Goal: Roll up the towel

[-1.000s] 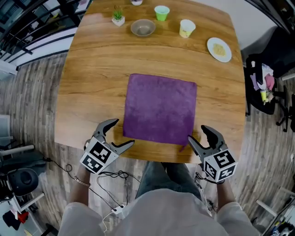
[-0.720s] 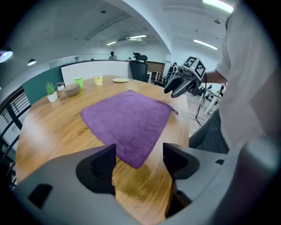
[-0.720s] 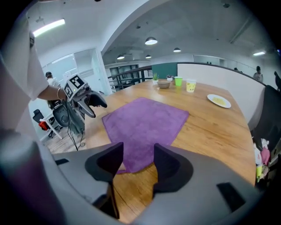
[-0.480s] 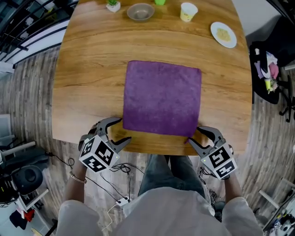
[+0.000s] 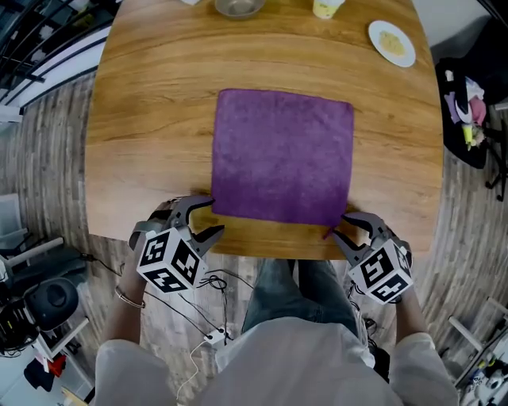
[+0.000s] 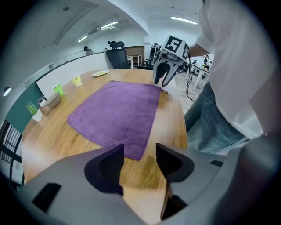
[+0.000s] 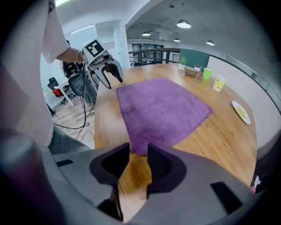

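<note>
A purple towel (image 5: pixel 282 155) lies flat and unrolled on the wooden table (image 5: pixel 151 119). My left gripper (image 5: pixel 213 216) is at the towel's near left corner, jaws apart, and they have just been closing. In the left gripper view that corner (image 6: pixel 135 154) lies just ahead of the gap and nothing is pinched. My right gripper (image 5: pixel 343 226) stands at the near right corner. Its jaws have also just been closing to a narrow gap, with bare wood between them and the towel's edge (image 7: pixel 140 149) just beyond. Each gripper shows in the other's view: the right gripper (image 6: pixel 164 74), the left gripper (image 7: pixel 107 72).
At the table's far edge stand a bowl (image 5: pixel 238 6), a pale cup (image 5: pixel 327 7) and a plate (image 5: pixel 391 41); a green cup (image 6: pixel 58 90) and a small plant (image 6: pixel 33 110) are there too. The near table edge (image 5: pixel 270 252) runs right under both grippers. Cables (image 5: pixel 208 301) lie on the floor.
Both grippers have come down and forward to the towel's near corners, and their jaws have narrowed. The towel has not moved on the table.
</note>
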A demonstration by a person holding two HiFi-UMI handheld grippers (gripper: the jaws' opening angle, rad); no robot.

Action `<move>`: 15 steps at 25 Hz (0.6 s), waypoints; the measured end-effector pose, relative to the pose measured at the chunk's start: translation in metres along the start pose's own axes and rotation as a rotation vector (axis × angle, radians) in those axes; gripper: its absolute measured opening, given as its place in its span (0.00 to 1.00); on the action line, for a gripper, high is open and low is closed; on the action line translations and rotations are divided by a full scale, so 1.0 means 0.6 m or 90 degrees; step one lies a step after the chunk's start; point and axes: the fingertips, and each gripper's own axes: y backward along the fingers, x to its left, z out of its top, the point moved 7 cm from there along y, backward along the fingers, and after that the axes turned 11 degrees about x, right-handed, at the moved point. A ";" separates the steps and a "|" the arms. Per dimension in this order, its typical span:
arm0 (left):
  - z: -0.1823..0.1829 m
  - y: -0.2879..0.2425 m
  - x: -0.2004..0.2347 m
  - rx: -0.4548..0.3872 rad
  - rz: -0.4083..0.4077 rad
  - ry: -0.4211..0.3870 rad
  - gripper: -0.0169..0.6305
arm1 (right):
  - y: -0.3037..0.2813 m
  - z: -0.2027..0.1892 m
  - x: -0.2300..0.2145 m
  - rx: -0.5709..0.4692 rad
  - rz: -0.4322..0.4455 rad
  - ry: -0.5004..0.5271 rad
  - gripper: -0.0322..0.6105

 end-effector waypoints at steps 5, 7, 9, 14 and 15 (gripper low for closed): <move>0.002 -0.014 -0.004 0.037 -0.045 -0.045 0.35 | -0.002 0.002 0.004 0.023 0.002 0.034 0.25; 0.002 -0.018 -0.005 0.048 -0.054 -0.053 0.33 | -0.005 0.004 0.007 0.031 0.001 0.049 0.24; 0.002 -0.020 -0.006 0.053 -0.057 -0.058 0.32 | -0.007 0.005 0.010 0.038 0.001 0.060 0.23; 0.004 -0.027 -0.002 0.065 -0.064 -0.066 0.28 | -0.019 0.000 0.012 0.066 -0.009 0.091 0.20; 0.004 -0.028 -0.001 0.065 -0.065 -0.067 0.27 | -0.020 -0.001 0.011 0.067 -0.012 0.094 0.19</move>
